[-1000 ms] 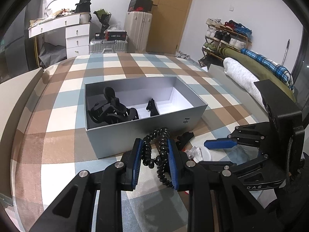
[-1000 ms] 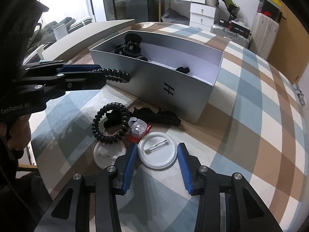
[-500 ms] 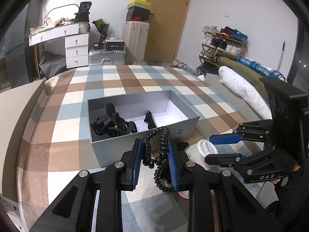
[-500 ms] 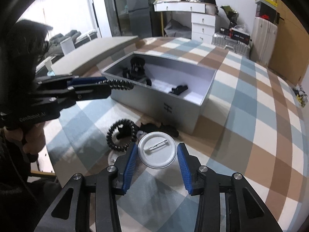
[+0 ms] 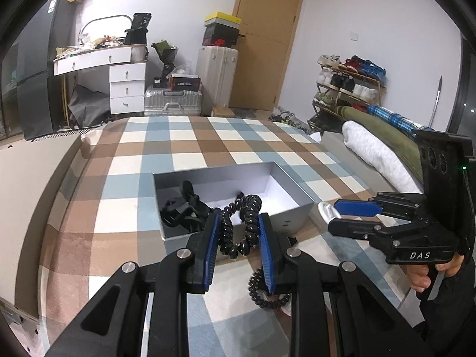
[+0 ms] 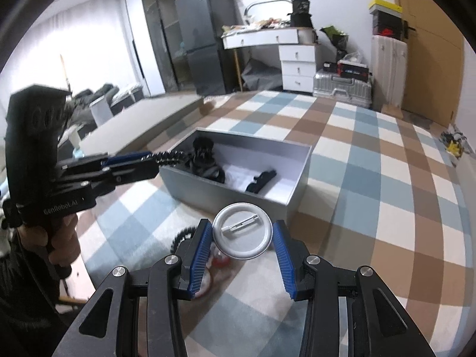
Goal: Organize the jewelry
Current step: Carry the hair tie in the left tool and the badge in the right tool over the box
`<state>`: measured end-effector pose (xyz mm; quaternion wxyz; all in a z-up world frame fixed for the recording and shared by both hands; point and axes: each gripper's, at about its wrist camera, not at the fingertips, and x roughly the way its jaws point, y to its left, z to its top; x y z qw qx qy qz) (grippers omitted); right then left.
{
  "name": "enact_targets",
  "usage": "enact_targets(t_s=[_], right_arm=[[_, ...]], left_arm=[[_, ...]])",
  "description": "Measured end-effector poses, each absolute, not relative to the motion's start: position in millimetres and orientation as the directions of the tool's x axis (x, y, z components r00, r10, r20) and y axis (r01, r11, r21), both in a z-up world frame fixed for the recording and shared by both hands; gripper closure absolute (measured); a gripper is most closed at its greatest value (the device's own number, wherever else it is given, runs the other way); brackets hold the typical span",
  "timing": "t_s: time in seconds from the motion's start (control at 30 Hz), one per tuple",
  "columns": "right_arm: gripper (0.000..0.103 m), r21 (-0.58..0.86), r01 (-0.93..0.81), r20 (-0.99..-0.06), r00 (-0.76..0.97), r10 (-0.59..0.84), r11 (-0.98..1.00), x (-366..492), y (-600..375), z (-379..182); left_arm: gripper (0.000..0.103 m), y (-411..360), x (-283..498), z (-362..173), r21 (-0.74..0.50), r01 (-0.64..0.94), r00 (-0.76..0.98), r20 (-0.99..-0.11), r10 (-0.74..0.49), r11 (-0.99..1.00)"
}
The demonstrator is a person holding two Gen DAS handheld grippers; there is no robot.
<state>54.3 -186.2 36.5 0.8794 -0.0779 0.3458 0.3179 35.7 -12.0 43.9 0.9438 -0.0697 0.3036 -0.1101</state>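
Lifting badge (image 6: pixel 242 231) higher; coil (image 5: pixel 238 226) raised boxward (image 5: pixel 293 211).

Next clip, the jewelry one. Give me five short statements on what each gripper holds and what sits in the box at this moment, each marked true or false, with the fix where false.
1. The left gripper is shut on a black coiled hair tie. True.
2. The right gripper holds a red ring. False: it is shut on a round white pin badge, pin side facing the camera.
3. The grey box has its lid on. False: it is open on top.
4. Black items already lie inside the box, among them a clip. True.
5. The box stands on a bare wooden table. False: it stands on a checked cloth in brown, blue and white.
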Motion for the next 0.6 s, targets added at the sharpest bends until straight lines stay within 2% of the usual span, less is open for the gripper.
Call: enact_targets(t_s=[0.33, 0.6], right_arm=[[0.062, 0.185, -0.563, -0.615, 0.573, 0.541, 0.806, 84.7, -176.5, 42.1], [0.062, 0.243, -0.526, -0.625, 0.557, 0.547, 0.815, 112.1, -164.5, 32.3]], left_arm=[[0.083, -0.3, 67.4, 40.7, -0.235, 0.113, 0.801, -0.554, -0.228, 0.965], [0.083, -12.1, 86.0, 29.6, -0.187, 0.112, 0.785, -0.585, -0.202, 0.976]])
